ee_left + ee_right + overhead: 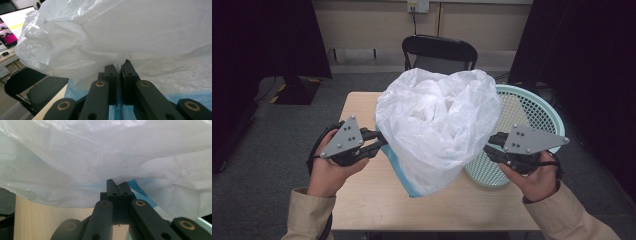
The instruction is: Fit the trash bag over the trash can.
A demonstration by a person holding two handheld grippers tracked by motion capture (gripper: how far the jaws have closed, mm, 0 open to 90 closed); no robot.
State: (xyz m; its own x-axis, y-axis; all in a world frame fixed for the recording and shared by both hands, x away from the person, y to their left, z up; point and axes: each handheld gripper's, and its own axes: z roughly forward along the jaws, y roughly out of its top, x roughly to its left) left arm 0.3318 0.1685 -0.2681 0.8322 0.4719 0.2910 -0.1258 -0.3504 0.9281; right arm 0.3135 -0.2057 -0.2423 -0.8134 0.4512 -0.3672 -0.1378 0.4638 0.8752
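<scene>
White plastic billows between two hand-held grippers in the high view, where a person lifts a bin bag [439, 130] above a wooden table [362, 200]. The left gripper [379, 142] pinches the bag's left edge and the right gripper [491, 145] pinches its right edge, so the film hangs between them with its pale blue underside drooping toward the tabletop. A mint-green mesh basket [532, 107] stands at the table's right side, partly behind the bag and just beside the right hand [534, 177]; a black chair [439, 50] sits beyond the far edge.

From the left gripper view, the black jaws stand almost together, clamped on a fold of the bin bag [125, 37], which balloons up and away from the tips. A lit screen [12, 27] glows at far left.

From the right gripper view, the jaws are likewise closed tight on the bin bag [100, 157], with a blue strip of it running off to the right of the tips and bare table [32, 217] below.

The work appears to be at the stage of opening and raising the bag, with lining the basket the likely aim. The next move probably calls for carrying the bag rightward over the basket's rim with both grips held firm, since the thin film could slip or tear.
</scene>
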